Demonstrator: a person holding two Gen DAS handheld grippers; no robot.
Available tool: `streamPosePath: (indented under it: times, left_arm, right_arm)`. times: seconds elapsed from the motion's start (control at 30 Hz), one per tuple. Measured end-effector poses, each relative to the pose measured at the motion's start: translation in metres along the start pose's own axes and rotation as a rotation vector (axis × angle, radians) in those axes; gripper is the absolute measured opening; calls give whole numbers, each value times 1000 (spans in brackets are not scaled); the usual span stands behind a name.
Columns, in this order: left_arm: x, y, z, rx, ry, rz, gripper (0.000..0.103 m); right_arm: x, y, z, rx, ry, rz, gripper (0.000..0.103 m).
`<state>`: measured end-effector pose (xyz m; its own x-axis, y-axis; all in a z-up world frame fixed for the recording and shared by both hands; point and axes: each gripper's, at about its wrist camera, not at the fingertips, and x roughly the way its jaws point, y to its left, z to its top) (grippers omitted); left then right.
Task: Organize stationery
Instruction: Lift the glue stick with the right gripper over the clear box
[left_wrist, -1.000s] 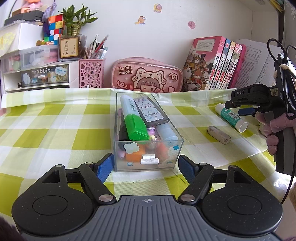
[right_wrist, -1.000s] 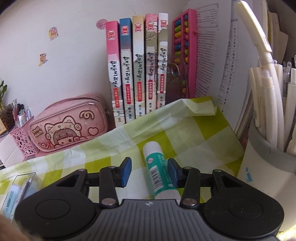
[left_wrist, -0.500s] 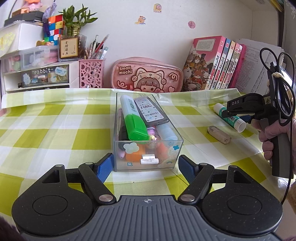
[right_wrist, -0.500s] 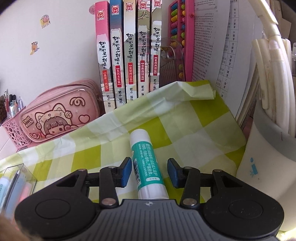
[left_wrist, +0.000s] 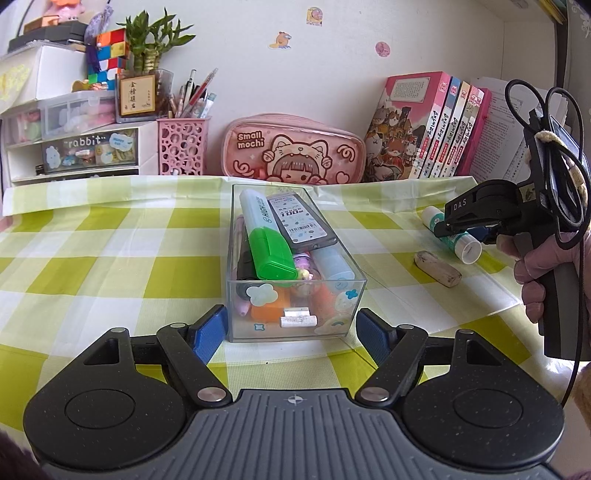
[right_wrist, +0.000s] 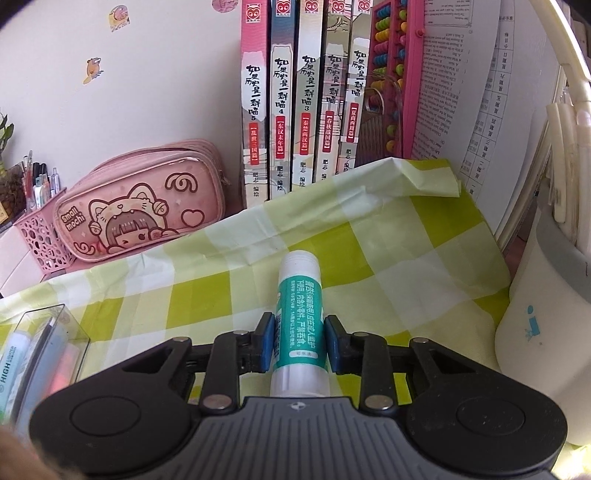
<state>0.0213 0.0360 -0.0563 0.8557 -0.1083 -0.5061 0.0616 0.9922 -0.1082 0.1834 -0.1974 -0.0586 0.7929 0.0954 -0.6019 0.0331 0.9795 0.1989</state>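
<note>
The green-checked tablecloth (left_wrist: 110, 266) runs loose to the far wall and bunches in a fold on the far right; a dragged tool could snag it and shift everything lying on it. In the middle sits the clear box (left_wrist: 236, 258), already piled above its rim with a green highlighter (left_wrist: 271, 254) and other pens, so anything dropped on top may well roll straight off.

The left gripper (left_wrist: 290, 330) straddles the near end of that box. Its pads look to be just at the side walls, but contact is hard to confirm; if it is gripping, the hold is on slick plastic and a tug could let the box slide.

Over on the right, the right gripper (right_wrist: 300, 343) has just been closing, and its blue pads now sit against the glue stick (right_wrist: 300, 325), which lies on the cloth pointing away. It's round and smooth, held near its near half, so it could twist or squirt forward on the lift.

Just near of it, an eraser (left_wrist: 437, 274) waits on the cloth.
</note>
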Motion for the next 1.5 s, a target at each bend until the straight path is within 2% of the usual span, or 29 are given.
streamPosePath:
  times: [0.37,0.53,1.03,1.27,1.5]
  left_arm:
    - [0,0,0,0,0,0,74]
    - [0,0,0,0,0,1,74]
    - [0,0,0,-2,-1,-1,74]
    - [0,0,0,-2,-1,-2,74]
    - [0,0,0,-2,-1,-1,74]
  right_arm:
    - [-12,0,3,189,85,134,32]
    - [-21,12,3,211,97,195,32]
    - [-58,77,11,130,79,348,32]
    - [-61,114,5,56,122,401,32]
    - [-56,126,-1,39,164,415,32]
